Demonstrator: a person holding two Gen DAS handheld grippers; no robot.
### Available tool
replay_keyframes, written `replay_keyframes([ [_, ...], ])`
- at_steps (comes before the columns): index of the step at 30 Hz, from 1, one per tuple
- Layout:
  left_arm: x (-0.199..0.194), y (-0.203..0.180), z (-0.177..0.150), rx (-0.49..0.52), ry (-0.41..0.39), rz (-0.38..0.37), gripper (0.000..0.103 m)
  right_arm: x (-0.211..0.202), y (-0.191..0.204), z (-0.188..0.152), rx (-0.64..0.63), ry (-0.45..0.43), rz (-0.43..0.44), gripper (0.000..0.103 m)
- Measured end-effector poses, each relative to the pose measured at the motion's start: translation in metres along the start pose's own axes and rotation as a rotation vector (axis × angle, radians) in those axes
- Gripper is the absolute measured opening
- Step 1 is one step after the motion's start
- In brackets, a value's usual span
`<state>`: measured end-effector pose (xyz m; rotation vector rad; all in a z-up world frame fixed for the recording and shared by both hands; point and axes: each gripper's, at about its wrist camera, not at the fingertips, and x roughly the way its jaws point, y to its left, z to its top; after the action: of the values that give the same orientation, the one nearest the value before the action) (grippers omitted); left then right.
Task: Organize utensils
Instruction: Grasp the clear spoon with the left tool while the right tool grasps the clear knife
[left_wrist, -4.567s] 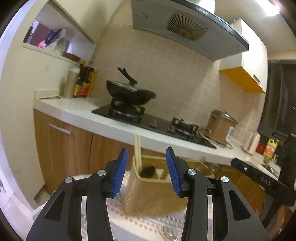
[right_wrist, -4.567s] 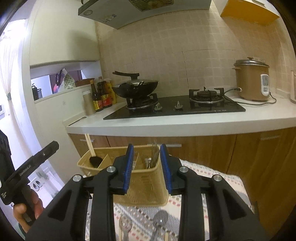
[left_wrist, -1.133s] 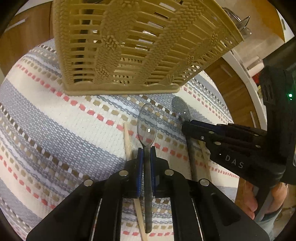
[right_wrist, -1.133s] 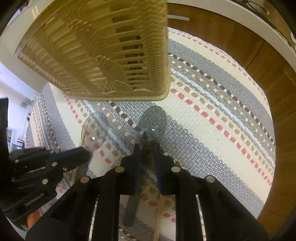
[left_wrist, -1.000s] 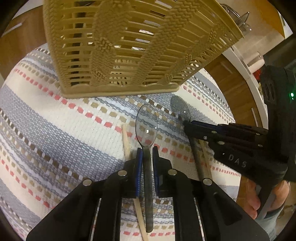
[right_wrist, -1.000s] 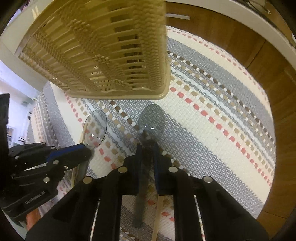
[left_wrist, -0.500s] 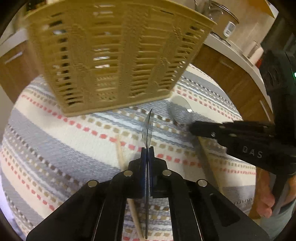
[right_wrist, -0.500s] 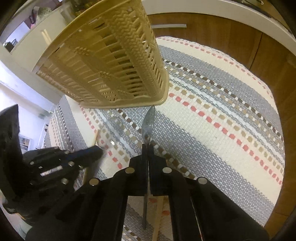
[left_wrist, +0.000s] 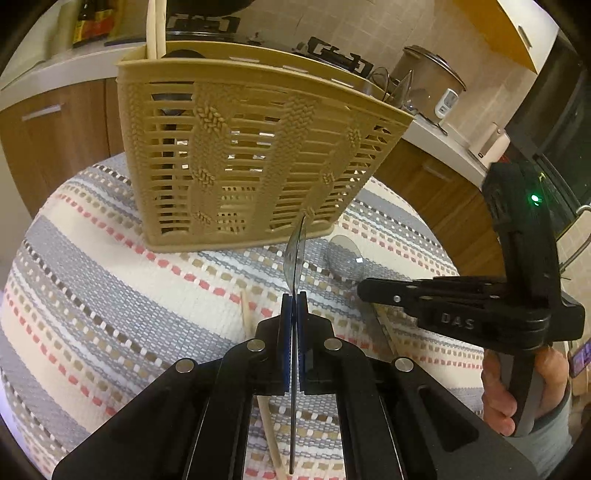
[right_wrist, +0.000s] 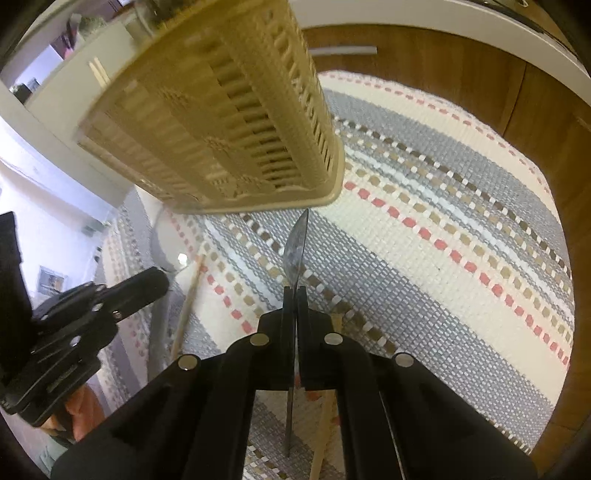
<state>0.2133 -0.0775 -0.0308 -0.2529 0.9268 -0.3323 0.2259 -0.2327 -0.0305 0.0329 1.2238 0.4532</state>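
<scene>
In the left wrist view my left gripper (left_wrist: 293, 300) is shut on a steel spoon (left_wrist: 295, 251), which stands edge-on with its bowl pointing at the tan slotted basket (left_wrist: 255, 158). To its right, my right gripper (left_wrist: 371, 290) grips a second spoon (left_wrist: 345, 256) just over the cloth. In the right wrist view that right gripper (right_wrist: 295, 293) is shut on its spoon (right_wrist: 296, 251), also edge-on, tip just short of the basket (right_wrist: 229, 122) base. My left gripper (right_wrist: 157, 282) with its spoon bowl (right_wrist: 168, 245) sits at the left.
A striped woven cloth (left_wrist: 110, 295) covers the round table. Wooden chopsticks (left_wrist: 246, 314) (right_wrist: 188, 299) lie on it near both grippers. The basket holds a wooden handle (left_wrist: 155, 29) and metal utensils (left_wrist: 397, 92). Wooden cabinets (right_wrist: 461, 74) and a counter with a rice cooker (left_wrist: 430, 85) stand behind.
Both grippers came down from the kitchen view and shut on the two spoons lying flat on the cloth. The spoons turned on edge and rose slightly with the grippers, which tilted up.
</scene>
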Motion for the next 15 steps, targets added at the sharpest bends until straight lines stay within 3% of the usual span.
replay_keyframes([
  [11, -0.029, 0.039, -0.013, -0.018, -0.007, -0.026, 0.000, 0.008, 0.010, 0.015, -0.009, 0.069, -0.049, 0.003],
  [15, -0.032, 0.045, -0.015, -0.028, -0.007, -0.045, 0.000, 0.019, 0.011, 0.014, 0.009, 0.092, -0.017, 0.006],
])
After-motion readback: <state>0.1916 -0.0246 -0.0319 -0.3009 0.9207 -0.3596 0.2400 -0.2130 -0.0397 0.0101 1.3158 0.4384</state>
